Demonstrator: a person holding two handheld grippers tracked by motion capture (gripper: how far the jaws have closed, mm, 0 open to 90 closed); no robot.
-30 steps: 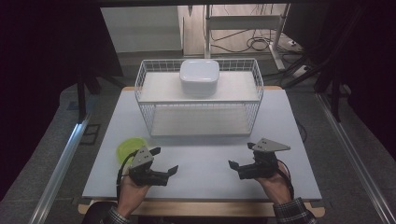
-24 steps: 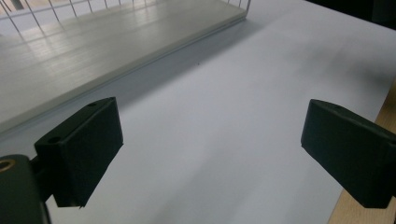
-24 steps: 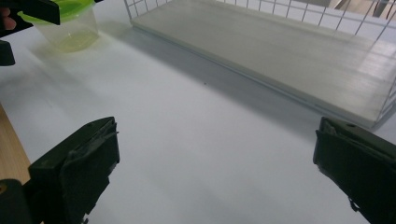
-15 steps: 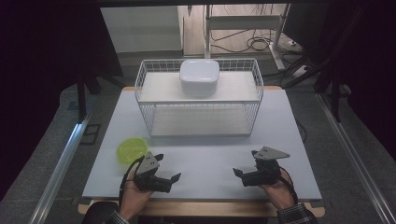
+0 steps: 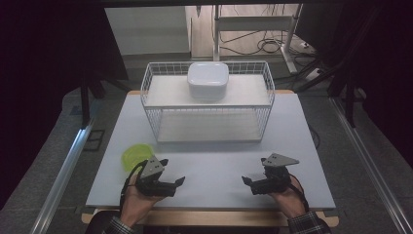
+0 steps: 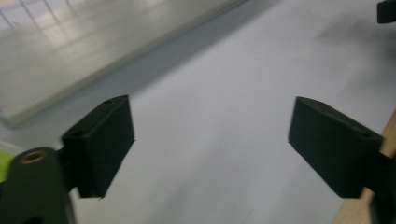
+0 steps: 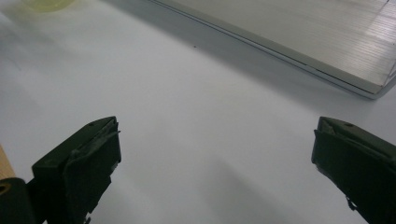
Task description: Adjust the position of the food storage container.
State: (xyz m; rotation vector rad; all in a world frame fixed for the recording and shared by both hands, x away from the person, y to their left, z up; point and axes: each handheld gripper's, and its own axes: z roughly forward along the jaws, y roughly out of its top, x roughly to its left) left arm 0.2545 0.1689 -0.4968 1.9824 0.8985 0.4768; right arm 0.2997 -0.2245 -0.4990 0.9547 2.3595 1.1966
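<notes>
At the near edge of the table (image 5: 214, 170), the person's two hands each hold a gripper low over the white top. The left gripper (image 5: 176, 182) sits near the left front corner, its jaws pointing toward the middle of the table. Its jaws have just been closing a little, yet they stand apart, with nothing between them; in the left gripper view only bare table top lies between the two black pads (image 6: 105, 140). The right gripper (image 5: 248, 182) sits near the right front corner, pointing back toward the left one, well apart from it. Its jaws are spread wide and empty, as the right gripper view shows, with bare table between the pads (image 7: 91, 158).

Just behind the left gripper, close to the table's left edge, lies a green bowl (image 5: 134, 156), partly hidden by that gripper. It shows as a yellow-green blur at the top left of the right gripper view (image 7: 46, 3).

Farther back, across the middle of the table, stands a white wire rack (image 5: 207, 109). On its upper shelf rests a white box (image 5: 208, 80) with rounded corners, near the middle.
</notes>
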